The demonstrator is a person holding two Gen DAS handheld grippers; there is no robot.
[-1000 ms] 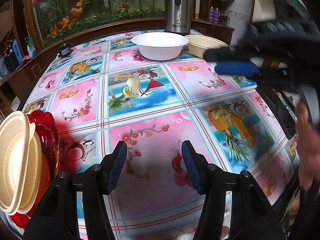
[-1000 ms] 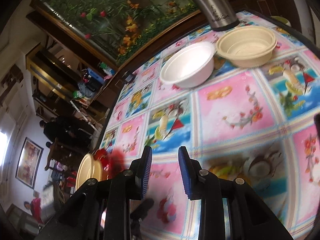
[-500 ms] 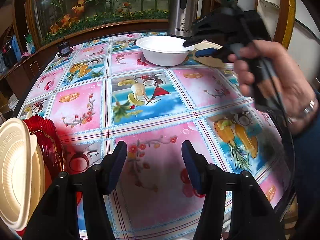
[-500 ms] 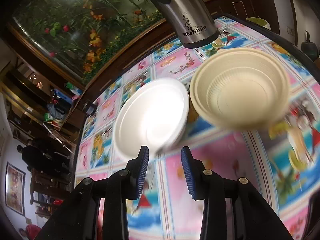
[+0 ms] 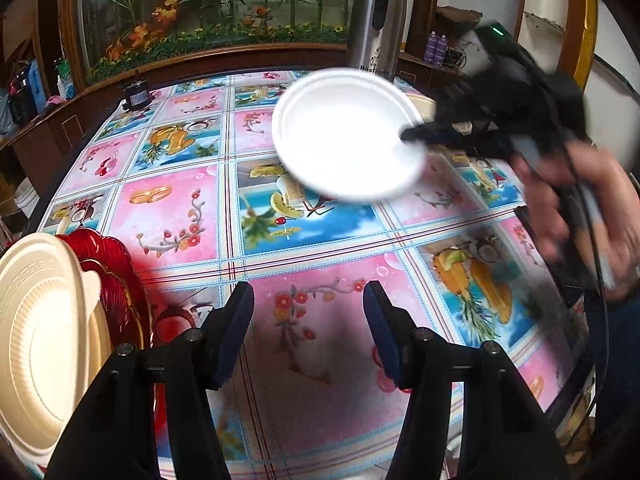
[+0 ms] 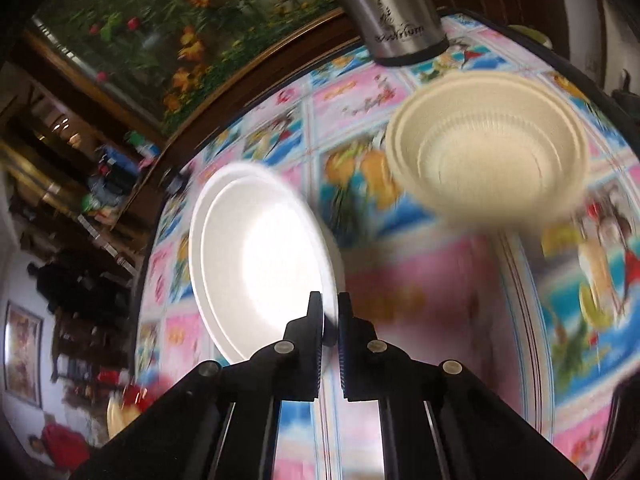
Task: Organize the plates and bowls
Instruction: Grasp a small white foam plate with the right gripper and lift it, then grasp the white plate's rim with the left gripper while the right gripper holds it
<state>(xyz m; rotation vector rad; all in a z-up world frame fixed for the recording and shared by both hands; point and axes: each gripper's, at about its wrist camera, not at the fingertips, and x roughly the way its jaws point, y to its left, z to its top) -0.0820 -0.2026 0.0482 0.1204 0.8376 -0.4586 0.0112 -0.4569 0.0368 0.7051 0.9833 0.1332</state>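
Looking along our left gripper (image 5: pixel 308 328) at the bottom centre of the left wrist view, we see its two blue-padded fingers spread wide apart with nothing between them, above a tablecloth (image 5: pixel 180 208) of pink and blue fruit squares. At the lower left edge, cream plates (image 5: pixel 40 332) lean against red plates (image 5: pixel 116 276). In the upper centre, a white bowl (image 5: pixel 344 136) is tilted above the cloth, pinched at its right rim by our right gripper (image 5: pixel 416 134), which a blurred hand (image 5: pixel 588 216) holds at the right edge. A steel flask (image 5: pixel 378 24) stands at the top.

In the right wrist view, our right gripper (image 6: pixel 330 312) at bottom centre is closed tight on the rim of the white bowl (image 6: pixel 256 256), which fills the centre left. A cream bowl (image 6: pixel 488 148) sits at the upper right on the tablecloth (image 6: pixel 432 280), just below the steel flask (image 6: pixel 392 8).
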